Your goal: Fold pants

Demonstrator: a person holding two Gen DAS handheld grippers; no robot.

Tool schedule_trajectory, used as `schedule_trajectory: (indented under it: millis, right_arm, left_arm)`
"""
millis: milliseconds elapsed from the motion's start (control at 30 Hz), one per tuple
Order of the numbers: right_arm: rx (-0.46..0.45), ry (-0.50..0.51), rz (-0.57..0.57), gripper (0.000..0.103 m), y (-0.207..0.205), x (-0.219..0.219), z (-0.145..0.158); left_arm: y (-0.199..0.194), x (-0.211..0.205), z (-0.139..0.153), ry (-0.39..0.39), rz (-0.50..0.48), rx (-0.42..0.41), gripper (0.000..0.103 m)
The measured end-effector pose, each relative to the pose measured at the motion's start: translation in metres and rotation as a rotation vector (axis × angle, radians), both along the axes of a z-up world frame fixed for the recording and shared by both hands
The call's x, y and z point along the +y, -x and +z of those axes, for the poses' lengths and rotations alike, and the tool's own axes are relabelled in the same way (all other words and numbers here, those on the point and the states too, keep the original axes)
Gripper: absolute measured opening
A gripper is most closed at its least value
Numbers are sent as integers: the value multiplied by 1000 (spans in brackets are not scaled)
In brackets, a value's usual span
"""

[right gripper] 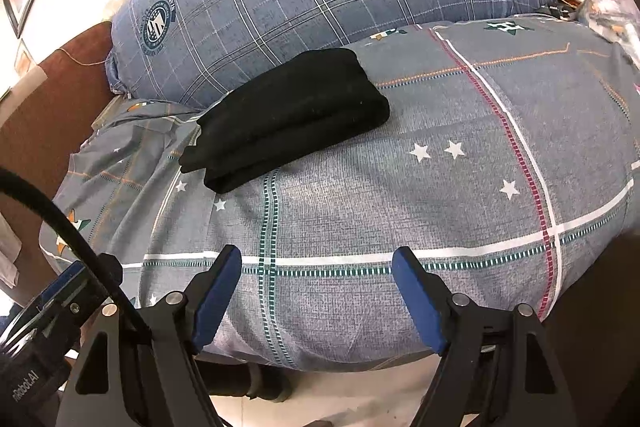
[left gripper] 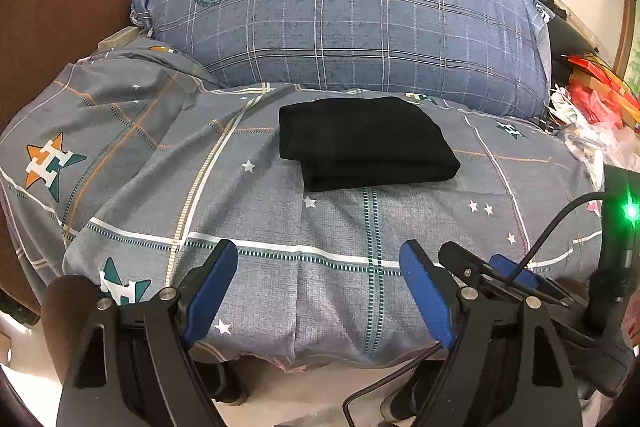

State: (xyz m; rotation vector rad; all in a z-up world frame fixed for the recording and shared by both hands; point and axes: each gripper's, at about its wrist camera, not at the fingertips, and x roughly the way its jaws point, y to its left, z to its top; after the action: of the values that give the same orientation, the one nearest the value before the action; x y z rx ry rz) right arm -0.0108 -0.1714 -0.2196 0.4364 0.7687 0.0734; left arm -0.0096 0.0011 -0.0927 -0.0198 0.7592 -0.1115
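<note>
My left gripper (left gripper: pixel 318 291) hangs at the near edge of the bed, its blue-padded jaws spread wide with nothing between them. My right gripper (right gripper: pixel 316 291) is the same: jaws released, only bedsheet showing in the gap. Both sit low over the front edge, well apart from the cloth.

The black pants (left gripper: pixel 366 143) lie folded into a thick, soft rectangular bundle with rounded corners, several layers stacked, the matte knit swallowing light. From the right wrist the pants (right gripper: pixel 288 115) show a lower layer poking out at the left end, slightly misaligned. They rest on the grey bedsheet (left gripper: pixel 280 211), a woven cotton printed with white and teal grid lines, small white stars and orange-teal star emblems; it wrinkles toward the left side.

Just behind the bundle rises a plump blue plaid pillow (left gripper: pixel 348 15) with a round crest badge. A brown upholstered headboard (left gripper: pixel 60 11) bounds the left. Red and white plastic wrappers (left gripper: pixel 592 107) crowd the right edge. Between my jaws and the pants the sheet lies broad and smooth.
</note>
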Motion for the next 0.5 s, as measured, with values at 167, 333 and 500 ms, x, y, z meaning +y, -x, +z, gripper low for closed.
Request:
schedule_trajectory:
  millis: [167,333,500]
  right_arm:
    - [-3,6,1,82,1,1,1]
    - [1,9,3,83,0,1,1]
    - [10,13,11,83,-2,3,-1]
  left_arm:
    - [0,-1,0,-3,2,-4,82]
    - [2,-2,1,-7,4,-9,82]
    - [2,-3,2,-10,-3,-11,82]
